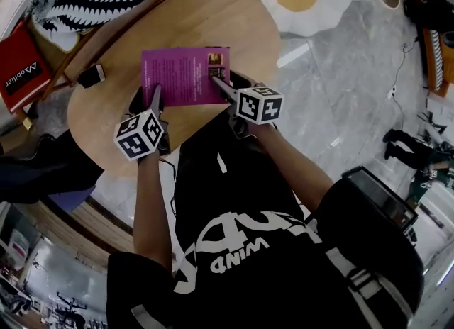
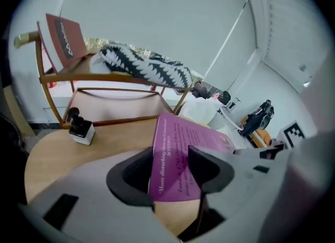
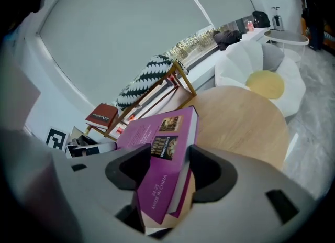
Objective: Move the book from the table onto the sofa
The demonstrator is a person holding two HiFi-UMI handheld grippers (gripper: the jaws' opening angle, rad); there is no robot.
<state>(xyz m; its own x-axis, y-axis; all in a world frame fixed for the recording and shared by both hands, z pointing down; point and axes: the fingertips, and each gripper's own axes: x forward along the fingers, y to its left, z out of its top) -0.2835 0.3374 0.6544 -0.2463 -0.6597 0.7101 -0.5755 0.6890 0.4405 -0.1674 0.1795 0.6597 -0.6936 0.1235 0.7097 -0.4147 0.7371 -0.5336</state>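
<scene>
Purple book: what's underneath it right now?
Only the round wooden table shows below the purple book, held up by the left gripper and right gripper. The tabletop directly beneath its cover is hidden.

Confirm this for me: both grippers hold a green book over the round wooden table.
One detail is wrong: the book is purple, not green, as the head view shows. The rest stands: the left gripper and the right gripper both hold it over the round wooden table.
</scene>
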